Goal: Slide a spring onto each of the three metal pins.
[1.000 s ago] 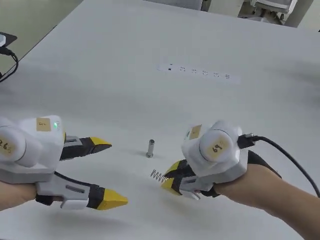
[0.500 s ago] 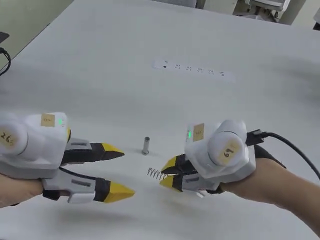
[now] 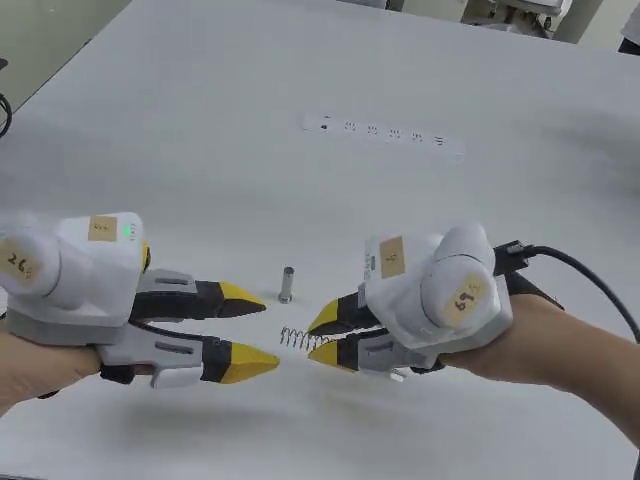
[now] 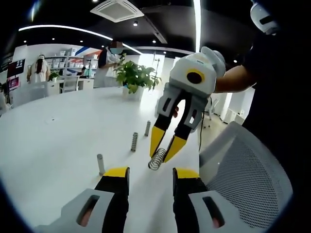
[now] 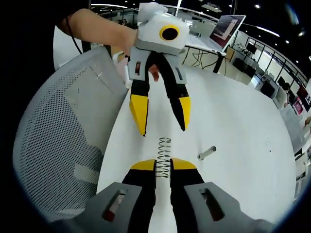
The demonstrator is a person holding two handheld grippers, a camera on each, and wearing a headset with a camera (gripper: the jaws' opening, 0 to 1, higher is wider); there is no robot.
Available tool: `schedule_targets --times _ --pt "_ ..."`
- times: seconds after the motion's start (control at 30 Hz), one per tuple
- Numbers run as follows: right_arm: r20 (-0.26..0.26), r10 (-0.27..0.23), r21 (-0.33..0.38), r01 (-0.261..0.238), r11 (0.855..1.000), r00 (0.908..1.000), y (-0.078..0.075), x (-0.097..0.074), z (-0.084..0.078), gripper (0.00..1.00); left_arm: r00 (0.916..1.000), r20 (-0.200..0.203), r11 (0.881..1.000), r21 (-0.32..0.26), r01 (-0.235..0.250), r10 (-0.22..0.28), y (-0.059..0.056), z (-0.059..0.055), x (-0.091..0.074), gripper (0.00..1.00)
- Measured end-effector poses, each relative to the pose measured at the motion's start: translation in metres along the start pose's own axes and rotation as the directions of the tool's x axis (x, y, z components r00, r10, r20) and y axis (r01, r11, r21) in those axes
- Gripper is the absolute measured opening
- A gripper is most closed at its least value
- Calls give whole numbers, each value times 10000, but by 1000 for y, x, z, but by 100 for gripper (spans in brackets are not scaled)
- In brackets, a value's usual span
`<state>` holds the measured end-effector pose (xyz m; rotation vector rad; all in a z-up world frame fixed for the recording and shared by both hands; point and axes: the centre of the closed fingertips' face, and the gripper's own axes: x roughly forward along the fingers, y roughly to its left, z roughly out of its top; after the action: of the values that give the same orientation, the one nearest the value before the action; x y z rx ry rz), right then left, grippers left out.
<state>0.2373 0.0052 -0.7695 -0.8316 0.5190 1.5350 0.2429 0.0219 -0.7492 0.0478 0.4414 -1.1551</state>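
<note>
The left gripper (image 3: 266, 331) and right gripper (image 3: 314, 341) have white rounded housings, black jaws and yellow tips. Round labels (image 3: 20, 263) read 26 on the left, 69 on the right. A black cable (image 3: 530, 255) leaves the right one.

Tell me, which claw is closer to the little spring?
Right. The right gripper is shut on one end of the spring. The left gripper is open and faces the spring's free end, close but not touching it.
</note>
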Motion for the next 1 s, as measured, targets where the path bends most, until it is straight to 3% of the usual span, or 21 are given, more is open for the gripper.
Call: schedule_targets --times 0.33,0.47,1.0 --pt "462 306 -627 -276 9976 9985 7 -3 10 7 9998 67 9997 117 209 -209 -7 1 7 22" --pt "434 204 -650 -175 9977 9988 5 -4 10 7 9991 129 9992 74 396 -397 -9 5 9 14" --pt "694 188 -825 -131 9965 9974 6 -8 17 7 9980 163 9979 244 599 -603 -16 9 15 5"
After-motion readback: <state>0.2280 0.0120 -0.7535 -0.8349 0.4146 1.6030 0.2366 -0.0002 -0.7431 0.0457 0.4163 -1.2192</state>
